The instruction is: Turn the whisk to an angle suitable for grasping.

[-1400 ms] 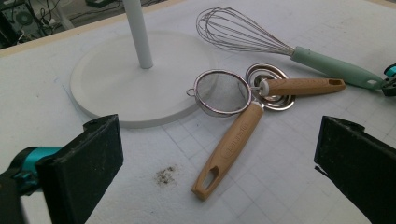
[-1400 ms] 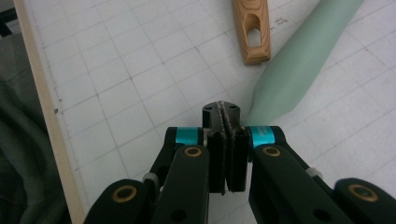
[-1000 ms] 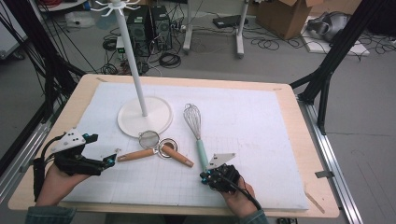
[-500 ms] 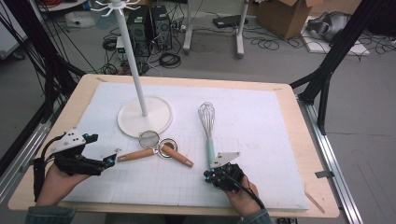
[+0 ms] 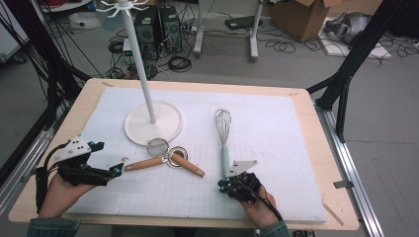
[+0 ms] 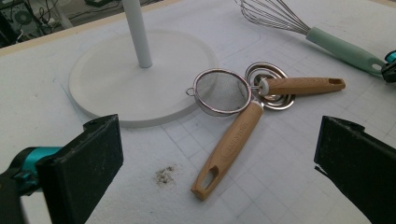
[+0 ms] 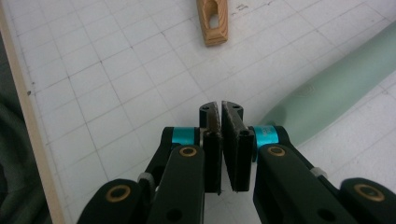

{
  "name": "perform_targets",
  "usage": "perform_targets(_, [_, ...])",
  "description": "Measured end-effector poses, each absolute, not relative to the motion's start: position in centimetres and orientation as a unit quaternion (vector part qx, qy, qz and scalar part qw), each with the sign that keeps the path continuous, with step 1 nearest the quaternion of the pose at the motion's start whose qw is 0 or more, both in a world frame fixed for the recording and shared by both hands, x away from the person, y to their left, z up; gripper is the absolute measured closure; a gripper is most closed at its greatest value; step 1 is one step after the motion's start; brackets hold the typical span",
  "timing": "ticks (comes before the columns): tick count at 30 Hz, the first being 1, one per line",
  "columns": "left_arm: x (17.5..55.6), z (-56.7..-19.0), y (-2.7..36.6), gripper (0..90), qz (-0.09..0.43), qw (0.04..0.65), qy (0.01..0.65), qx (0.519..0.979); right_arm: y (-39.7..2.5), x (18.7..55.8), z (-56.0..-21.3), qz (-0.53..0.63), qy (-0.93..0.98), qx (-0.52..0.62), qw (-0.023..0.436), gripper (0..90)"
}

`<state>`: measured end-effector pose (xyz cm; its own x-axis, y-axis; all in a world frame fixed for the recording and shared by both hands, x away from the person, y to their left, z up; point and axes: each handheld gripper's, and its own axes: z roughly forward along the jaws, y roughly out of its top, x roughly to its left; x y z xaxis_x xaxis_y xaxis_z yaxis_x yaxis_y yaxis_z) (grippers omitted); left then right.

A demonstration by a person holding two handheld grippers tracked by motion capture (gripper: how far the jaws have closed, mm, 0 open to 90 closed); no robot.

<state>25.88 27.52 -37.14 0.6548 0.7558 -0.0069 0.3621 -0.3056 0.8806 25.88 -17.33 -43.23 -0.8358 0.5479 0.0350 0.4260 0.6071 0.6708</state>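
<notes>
Evidently the whisk (image 5: pixel 223 133) had just been shifted: a second earlier it lay left of the frame's centre, close by the stand's round base (image 5: pixel 153 126), and by this moment it sat right of centre, wire head pointing up the frame and mint handle running down toward the right gripper (image 5: pixel 230 185). That gripper's jaws stood pressed together with nothing between them, the handle's end lying just beside them in the right gripper view; whether they touched it was hard to tell. So the push looked finished, and the whisk lay apart from the other utensils. At lower left, the left gripper (image 5: pixel 118 169) had not moved; its jaws gaped wide, empty, aimed at the wooden handle of the small strainer (image 6: pixel 223 92), which overlapped a measuring spoon (image 6: pixel 299 86).
</notes>
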Motion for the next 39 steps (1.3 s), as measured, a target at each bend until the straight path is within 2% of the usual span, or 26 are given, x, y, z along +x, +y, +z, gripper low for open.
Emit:
perform_targets(16, [25.9, -37.2, 27.6, 1.7, 0.209, 0.469, 0.360, 0.779, -17.0, 25.6, -42.4, 0.366, 0.886, 0.274, 0.080, 81.3])
perform_targets(32, [25.9, -37.0, 27.2, 1.7, 0.205, 0.471, 0.355, 0.781, -16.8, 25.8, -42.8, 0.359, 0.886, 0.281, 0.079, 84.0])
perform_targets(35, [26.0, -36.9, 26.6, 4.2, 0.206, 0.468, 0.347, 0.787, -17.0, 25.7, -42.9, 0.357, 0.887, 0.281, 0.078, 84.4])
perform_targets(37, [26.2, -36.9, 26.0, 9.0, 0.204, 0.471, 0.336, 0.790, -17.0, 25.7, -43.0, 0.359, 0.887, 0.281, 0.077, 84.7])
perform_targets(38, [26.3, -36.8, 25.6, 15.0, 0.203, 0.474, 0.327, 0.792, -17.0, 25.7, -43.1, 0.360, 0.886, 0.282, 0.077, 85.4])
perform_targets(39, [26.5, -36.7, 25.2, 15.0, 0.203, 0.476, 0.320, 0.794, -17.0, 25.7, -43.1, 0.360, 0.886, 0.282, 0.077, 85.4])
